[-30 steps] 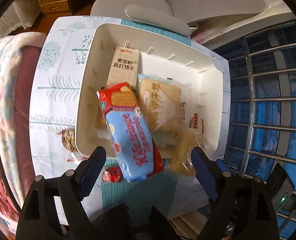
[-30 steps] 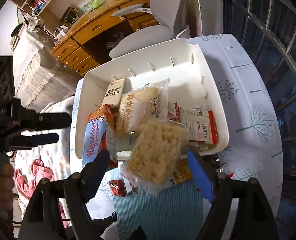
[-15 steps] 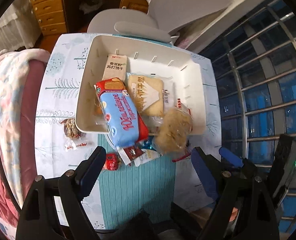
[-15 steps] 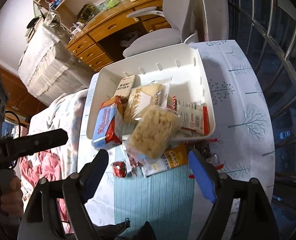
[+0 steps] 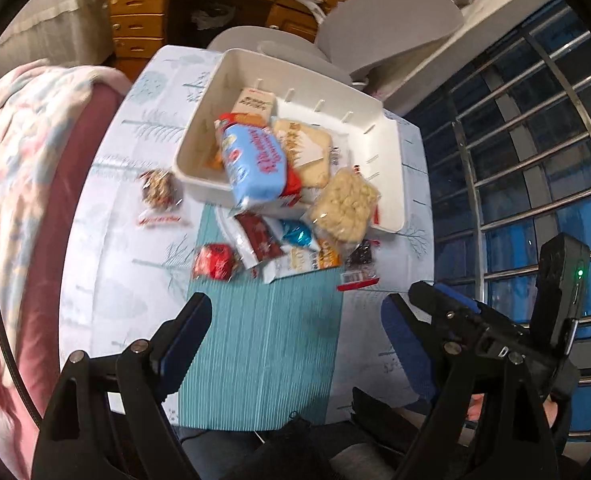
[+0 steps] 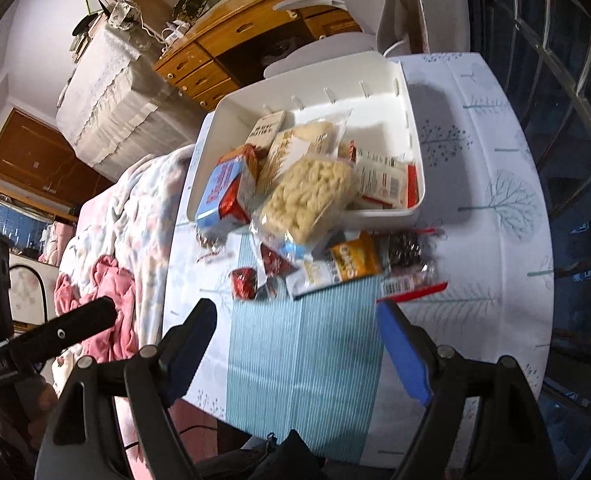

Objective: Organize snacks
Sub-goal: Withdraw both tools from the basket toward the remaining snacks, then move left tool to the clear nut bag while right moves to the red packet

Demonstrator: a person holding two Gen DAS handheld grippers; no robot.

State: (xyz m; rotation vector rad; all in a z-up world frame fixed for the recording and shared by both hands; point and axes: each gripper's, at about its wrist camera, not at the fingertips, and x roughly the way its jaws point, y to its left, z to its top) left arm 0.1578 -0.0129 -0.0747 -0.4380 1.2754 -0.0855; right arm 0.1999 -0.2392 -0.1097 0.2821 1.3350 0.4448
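Both grippers, left (image 5: 291, 336) and right (image 6: 295, 344), hover low in frame with jaws apart, empty. At centre, packets overhang the bin (image 5: 391, 184) rim; loose snacks (image 5: 263, 236) below await sorting.

A wooden desk (image 6: 231, 40) and grey chair (image 5: 375, 28) face barred windows (image 5: 535, 152) (dark outside).
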